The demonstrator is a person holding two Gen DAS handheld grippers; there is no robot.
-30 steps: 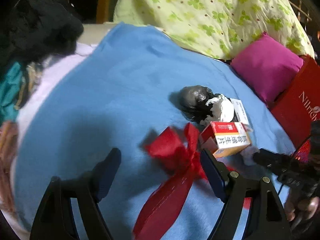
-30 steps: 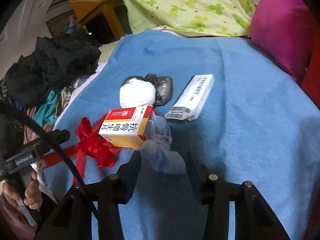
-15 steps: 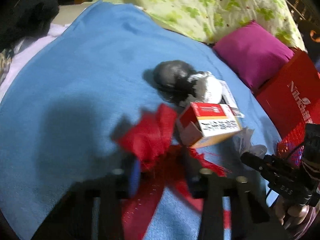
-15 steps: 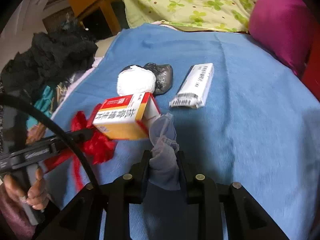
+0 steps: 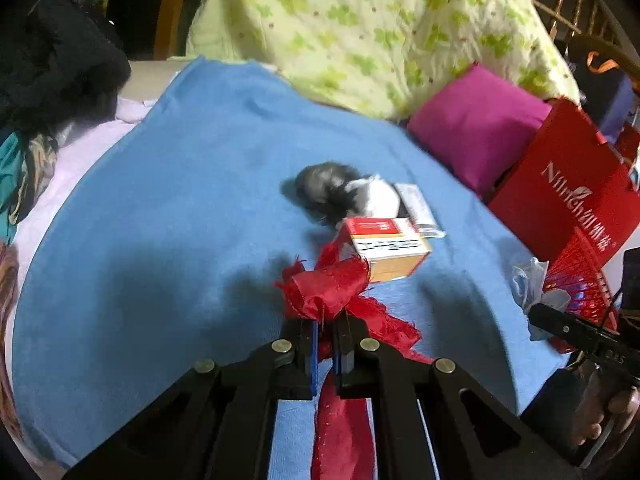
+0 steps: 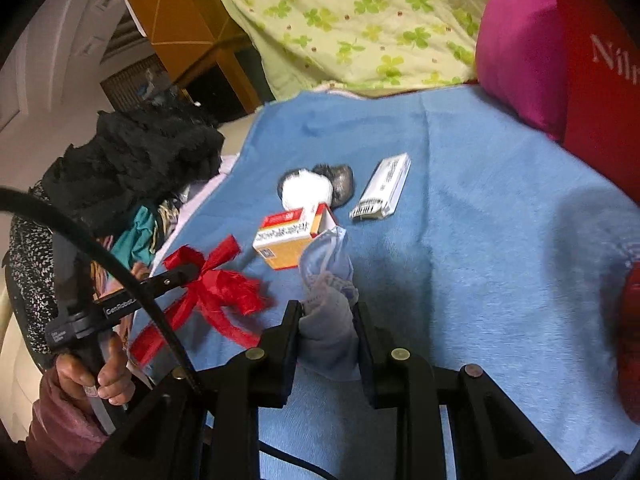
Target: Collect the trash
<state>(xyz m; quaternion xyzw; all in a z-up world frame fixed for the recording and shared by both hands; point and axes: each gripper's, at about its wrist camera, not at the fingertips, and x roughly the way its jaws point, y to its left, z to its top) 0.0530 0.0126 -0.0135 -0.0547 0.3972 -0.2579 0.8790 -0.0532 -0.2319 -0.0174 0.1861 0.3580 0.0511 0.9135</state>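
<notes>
Blue blanket [image 5: 168,216] covers the bed; green-patterned quilt [image 5: 380,28] and magenta pillow [image 5: 476,124] at the far edge, red paper bag [image 5: 568,200] standing to the right of the blanket in the left wrist view, red mesh basket [image 5: 580,296] just in front of it.

Change vs. a second ago: both grippers were open around their targets; both are now clamped.

Left gripper [image 5: 326,336]: jaws have just been closing, now nearly together, pinching the red ribbon bow [image 5: 328,288] at its knot. The tail hangs down between the fingers. In the right wrist view the bow looks partly clear of the blanket.

Right gripper [image 6: 326,320]: jaws pressed on the crumpled pale-blue wad [image 6: 326,280], which bulges up between the pads.

Not yet collected, all on the blanket past the bow: red and yellow box [image 5: 388,248], white ball [image 6: 306,192] touching the dark ball [image 6: 340,180], white packet [image 6: 384,192] beside them.

Judgement: two pieces secured at once; next is carrying them to the bag or basket, which of the two I cannot tell. Risk: ribbon tail dragging the box
</notes>
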